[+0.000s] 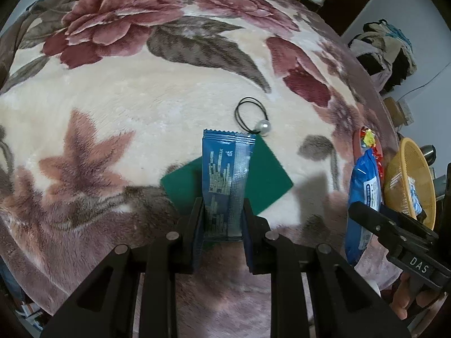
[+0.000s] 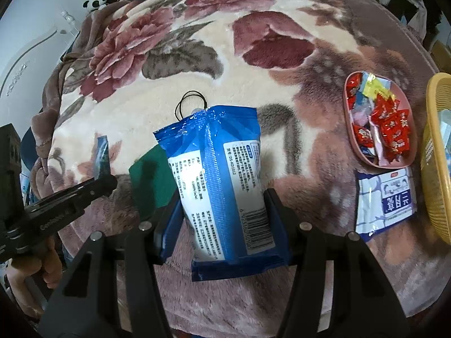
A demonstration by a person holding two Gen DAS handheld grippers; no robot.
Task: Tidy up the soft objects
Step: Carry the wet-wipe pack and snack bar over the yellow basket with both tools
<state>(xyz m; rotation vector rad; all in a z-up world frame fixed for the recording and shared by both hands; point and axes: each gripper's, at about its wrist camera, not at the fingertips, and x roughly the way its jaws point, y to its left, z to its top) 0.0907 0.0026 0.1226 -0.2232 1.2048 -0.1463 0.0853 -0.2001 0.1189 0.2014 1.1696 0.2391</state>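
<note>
Clamped between my left fingers (image 1: 222, 219) is a narrow blue sachet (image 1: 227, 180), standing up out of the pads with its crimped top free; my right fingers (image 2: 222, 214) are gripping the fat blue pouch (image 2: 220, 180) across its lower half, spread wider because the pouch is bulky; both packs are hanging clear of the bed, above the flowered blanket (image 1: 112, 107). Just beneath the sachet a green card (image 1: 270, 180) is lying flat on the blanket, and beyond it a black hair tie with a pearl bead (image 1: 253, 118); neither is being touched. Further out on the right side, a pink tray of wrapped sweets (image 2: 379, 118) is sitting beside a white and blue packet (image 2: 386, 200), and the yellow woven basket (image 2: 437, 155) is waiting at the blanket's edge, probably the place these soft packs belong.

Judging the risks: the pouch is slick and squashy, so it could be sliding down through my right fingers as its contents shift; the sachet is thin and held only near its bottom, so it may be flopping over and catching on the basket rim when I am lowering it; both hands are working close together, so the tools could be knocking each other, or sweeping the sweets off their tray on the way across.
</note>
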